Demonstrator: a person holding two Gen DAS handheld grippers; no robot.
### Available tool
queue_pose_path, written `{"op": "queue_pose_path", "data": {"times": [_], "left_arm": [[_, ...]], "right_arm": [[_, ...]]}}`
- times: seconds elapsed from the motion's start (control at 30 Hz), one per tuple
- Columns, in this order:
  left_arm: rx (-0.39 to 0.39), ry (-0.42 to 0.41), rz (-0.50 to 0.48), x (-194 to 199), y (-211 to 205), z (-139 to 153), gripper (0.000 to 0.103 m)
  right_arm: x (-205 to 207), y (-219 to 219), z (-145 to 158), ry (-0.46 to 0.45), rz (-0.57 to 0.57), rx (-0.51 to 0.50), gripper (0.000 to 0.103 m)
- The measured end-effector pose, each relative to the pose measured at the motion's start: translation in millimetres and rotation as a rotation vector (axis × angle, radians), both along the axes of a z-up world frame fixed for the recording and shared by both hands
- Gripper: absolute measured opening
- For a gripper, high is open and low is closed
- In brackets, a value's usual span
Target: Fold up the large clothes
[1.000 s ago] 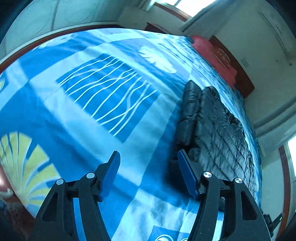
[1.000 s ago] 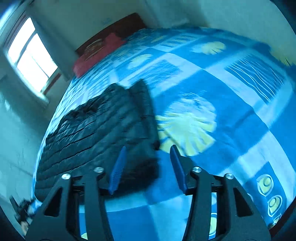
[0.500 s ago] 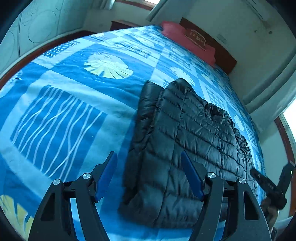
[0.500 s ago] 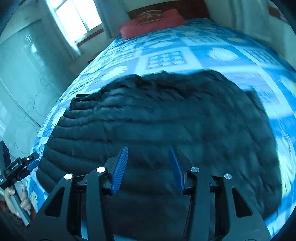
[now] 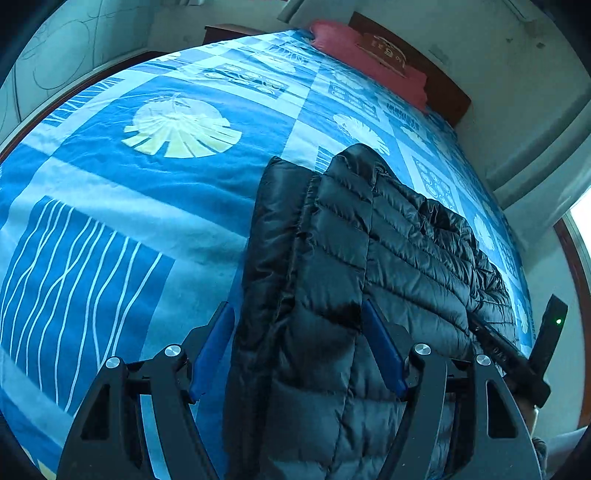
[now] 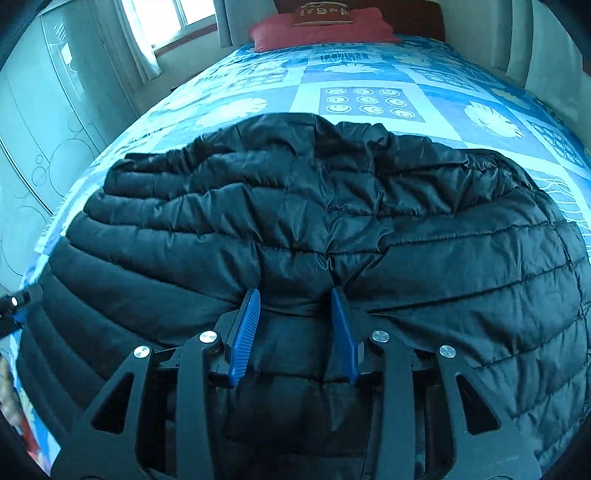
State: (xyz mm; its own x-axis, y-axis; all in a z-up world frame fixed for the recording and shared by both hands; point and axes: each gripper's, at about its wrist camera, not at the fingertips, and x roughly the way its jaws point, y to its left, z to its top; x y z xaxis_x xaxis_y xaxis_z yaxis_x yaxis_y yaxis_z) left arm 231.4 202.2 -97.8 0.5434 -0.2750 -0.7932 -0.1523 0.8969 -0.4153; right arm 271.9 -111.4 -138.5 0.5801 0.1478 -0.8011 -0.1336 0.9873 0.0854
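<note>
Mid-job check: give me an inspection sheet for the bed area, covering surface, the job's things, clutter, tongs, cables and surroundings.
Surface: bed with blue patterned bedspread, lying fairly smooth.
Job's things: black quilted puffer jacket lying on the bedspread, one narrow part folded along its edge.
Clutter: nothing seen.
Tongs: left tongs open, straddling the jacket's near end; right tongs open, puffy fabric bulging between the fingers, not yet pinched.
Cables: nothing seen.
Surroundings: red pillow at the wooden headboard; window with curtains; pale wardrobe doors.
</note>
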Motion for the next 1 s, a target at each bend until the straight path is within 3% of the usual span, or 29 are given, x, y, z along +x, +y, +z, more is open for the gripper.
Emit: {"op": "queue_pose_path", "data": {"times": [0.27,0.4,0.57,0.7,0.8,0.87,1.0], "left_arm": [[-0.039,0.036,-0.041,21.1,-0.9,-8.7,0.070],[-0.057,0.060,-0.059,29.1,-4.3,-15.8,0.077],[-0.090,0.063,-0.067,31.1,-5.3,-13.1,0.077],[-0.054,0.080,-0.109,37.1,-10.0,-21.2,0.081],[-0.092,0.091,-0.075,38.1,0.2,-24.7,0.081],[-0.079,0.076,-0.038,33.0,6.2,-21.1,0.081],[-0.046,0.070,-0.084,33.2,0.5,-25.5,0.082]], "right_arm": [[-4.2,3.9,-5.0,-0.022,-0.001,-0.009,0.039],[-5.5,4.0,-5.5,-0.027,-0.001,-0.010,0.039],[-8.0,3.9,-6.3,-0.033,-0.001,-0.009,0.039],[-7.8,3.4,-5.9,-0.034,0.001,-0.011,0.039],[-7.9,3.6,-6.3,-0.033,0.001,-0.009,0.039],[-8.5,3.9,-6.6,-0.034,0.001,-0.011,0.039],[-8.1,3.6,-7.0,-0.034,0.001,-0.011,0.039]]}}
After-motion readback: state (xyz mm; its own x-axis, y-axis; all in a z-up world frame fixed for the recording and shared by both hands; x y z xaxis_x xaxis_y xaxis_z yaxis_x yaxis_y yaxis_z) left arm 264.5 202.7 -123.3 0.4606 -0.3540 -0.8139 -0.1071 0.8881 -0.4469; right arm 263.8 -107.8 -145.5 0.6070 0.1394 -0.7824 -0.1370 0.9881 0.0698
